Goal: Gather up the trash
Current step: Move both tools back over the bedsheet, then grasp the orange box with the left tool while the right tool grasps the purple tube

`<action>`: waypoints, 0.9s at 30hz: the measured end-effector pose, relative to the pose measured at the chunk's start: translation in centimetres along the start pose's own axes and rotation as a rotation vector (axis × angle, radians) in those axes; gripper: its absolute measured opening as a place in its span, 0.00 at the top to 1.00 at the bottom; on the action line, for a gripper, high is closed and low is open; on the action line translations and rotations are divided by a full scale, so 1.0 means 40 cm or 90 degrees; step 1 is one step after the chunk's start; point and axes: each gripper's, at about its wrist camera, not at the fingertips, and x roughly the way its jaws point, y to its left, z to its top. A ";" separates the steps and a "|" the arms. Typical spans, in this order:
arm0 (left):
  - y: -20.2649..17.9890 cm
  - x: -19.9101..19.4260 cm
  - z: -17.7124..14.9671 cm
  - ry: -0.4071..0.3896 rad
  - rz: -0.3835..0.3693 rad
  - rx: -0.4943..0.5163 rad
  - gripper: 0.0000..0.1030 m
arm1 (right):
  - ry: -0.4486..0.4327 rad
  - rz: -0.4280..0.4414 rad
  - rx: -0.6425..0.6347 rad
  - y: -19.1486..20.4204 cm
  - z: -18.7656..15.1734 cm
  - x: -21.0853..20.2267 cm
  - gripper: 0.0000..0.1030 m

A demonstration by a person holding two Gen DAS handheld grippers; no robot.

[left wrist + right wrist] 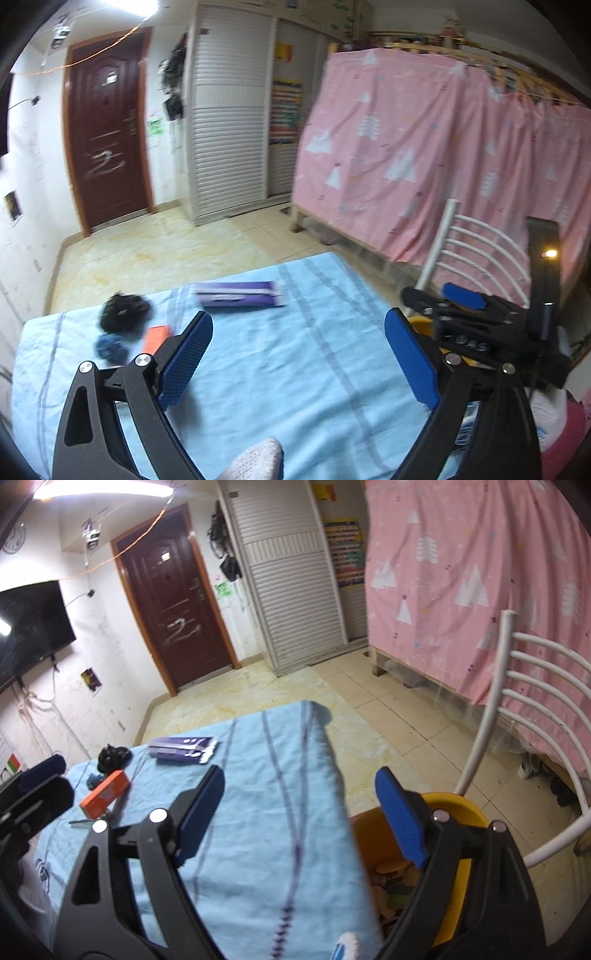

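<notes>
**A:** ok so where's the trash sitting? All I can make out is a table with a light blue cloth (280, 369)

**B:** it's bunched at the far-left corner. From the left camera: purple wrapper (239, 294) at 12 o'clock close to the far edge, black crumpled wad (125, 311) at 10 o'clock, a small blue wad (110, 346) just beside it on the near side, and an orange box (157, 338) partly hidden behind the left finger. The right camera also shows a thin dark stick (83, 822) just beside the box

**A:** and the grippers?

**B:** left gripper (298, 363) has its fingers spread wide with nothing between them, over the bare middle of the cloth. Right gripper (301, 818) is spread wide too, also empty, hanging right over the table's right edge

**A:** bin?

**B:** yellow bin (452, 808) on the floor tight against that right edge, at 4 o'clock in the right camera, with scraps in it

**A:** room to move?

**B:** open tiled floor (399, 731) beyond the far edge. White chair (532, 716) at 3 o'clock just beside the bin, pink curtain (461, 572) behind it
</notes>
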 end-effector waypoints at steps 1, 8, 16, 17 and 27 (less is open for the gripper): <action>0.016 0.003 0.000 0.002 0.012 -0.005 0.17 | 0.002 0.004 -0.006 0.012 0.002 0.005 0.21; 0.152 0.053 -0.021 0.045 0.107 -0.051 0.17 | 0.026 0.026 -0.055 0.112 0.007 0.054 0.18; 0.225 0.108 -0.045 0.095 0.109 -0.076 0.17 | 0.050 0.040 -0.082 0.164 0.008 0.103 0.15; 0.228 0.117 -0.049 0.098 0.104 -0.078 0.18 | 0.053 0.041 -0.084 0.168 0.009 0.109 0.15; 0.230 0.177 -0.072 0.139 0.081 -0.069 0.68 | 0.073 0.069 -0.141 0.233 0.038 0.172 0.15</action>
